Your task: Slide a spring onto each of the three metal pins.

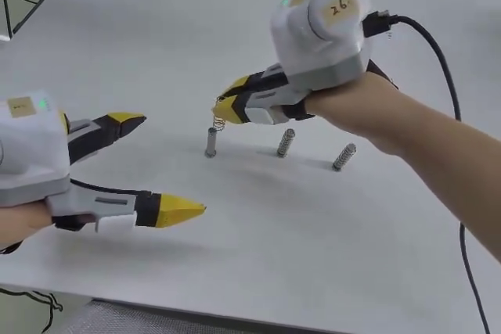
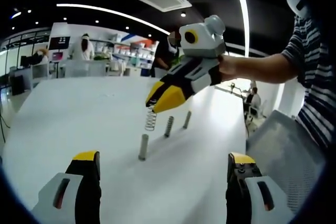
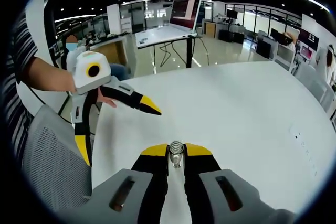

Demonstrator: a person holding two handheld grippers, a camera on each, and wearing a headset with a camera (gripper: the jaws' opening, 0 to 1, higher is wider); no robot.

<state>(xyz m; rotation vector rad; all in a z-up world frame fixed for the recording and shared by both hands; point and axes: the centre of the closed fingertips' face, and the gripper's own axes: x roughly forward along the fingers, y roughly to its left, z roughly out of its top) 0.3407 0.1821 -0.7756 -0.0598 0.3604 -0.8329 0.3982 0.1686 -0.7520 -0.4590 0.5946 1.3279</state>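
Note:
Three metal pins stand in a row on the white table. The left pin (image 1: 210,142) (image 2: 143,147) is bare. The middle pin (image 1: 286,142) (image 2: 168,126) and the right pin (image 1: 344,156) (image 2: 187,119) each wear a spring. My right gripper (image 1: 221,110) (image 3: 176,153) is shut on a spring (image 1: 219,123) (image 2: 150,118) (image 3: 176,152), which hangs just above and slightly right of the bare pin. My left gripper (image 1: 168,163) (image 2: 163,163) stands open at the left, nothing between its yellow-tipped jaws, a short way from the pins.
The white table (image 1: 258,256) runs on wide around the pins; its near edge (image 1: 235,318) lies close below the left gripper. A black cable (image 1: 446,68) trails from the right gripper along the person's arm. A chair (image 3: 50,166) stands beside the table.

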